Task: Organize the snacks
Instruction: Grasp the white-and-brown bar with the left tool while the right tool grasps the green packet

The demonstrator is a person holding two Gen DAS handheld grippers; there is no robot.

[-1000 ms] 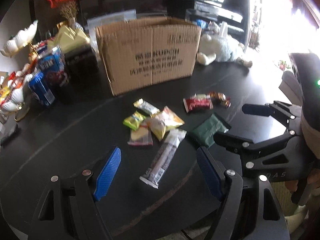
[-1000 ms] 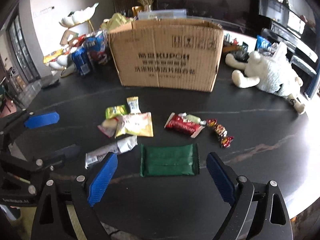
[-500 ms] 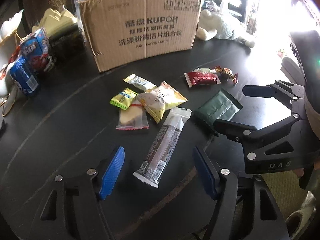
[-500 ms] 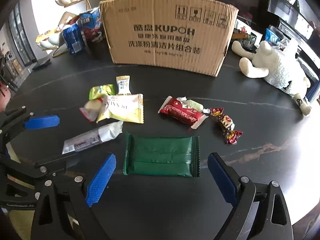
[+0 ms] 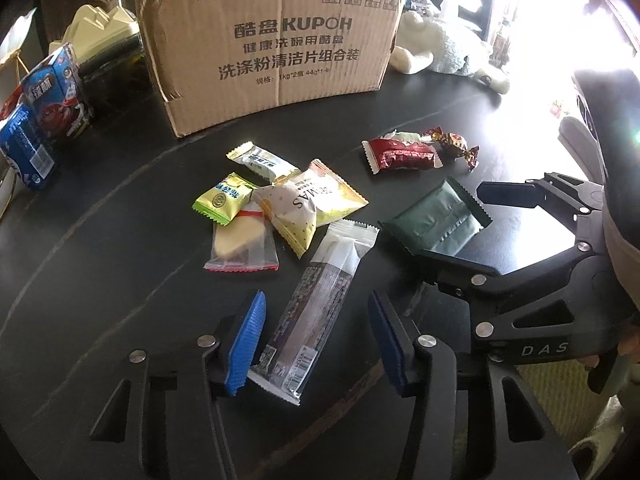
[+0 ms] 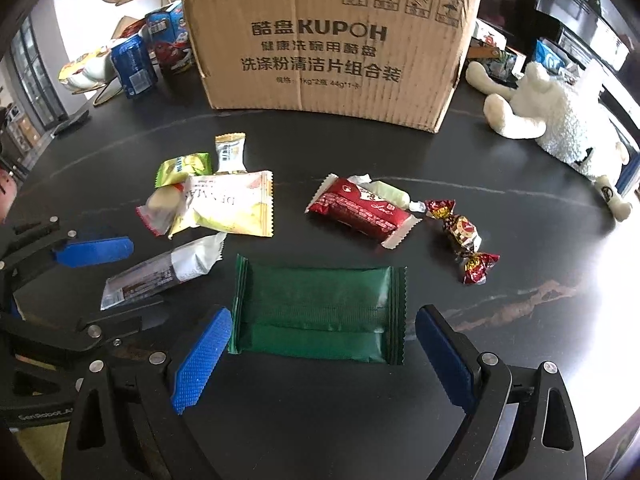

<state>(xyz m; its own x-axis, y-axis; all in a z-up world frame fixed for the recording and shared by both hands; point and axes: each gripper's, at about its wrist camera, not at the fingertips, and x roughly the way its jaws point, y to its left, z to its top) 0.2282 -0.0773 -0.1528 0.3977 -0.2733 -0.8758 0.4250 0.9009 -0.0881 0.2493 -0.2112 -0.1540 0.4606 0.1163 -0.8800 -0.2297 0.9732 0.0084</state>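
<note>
A home living room: plush sheep (image 6: 560,128), TV cabinet (image 6: 576,28), ornaments behind a black table (image 6: 320,420).

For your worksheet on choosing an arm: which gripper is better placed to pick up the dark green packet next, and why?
Right. The right gripper is open with the green packet lying flat between its fingers. The left gripper is open around the long bar instead.
</note>
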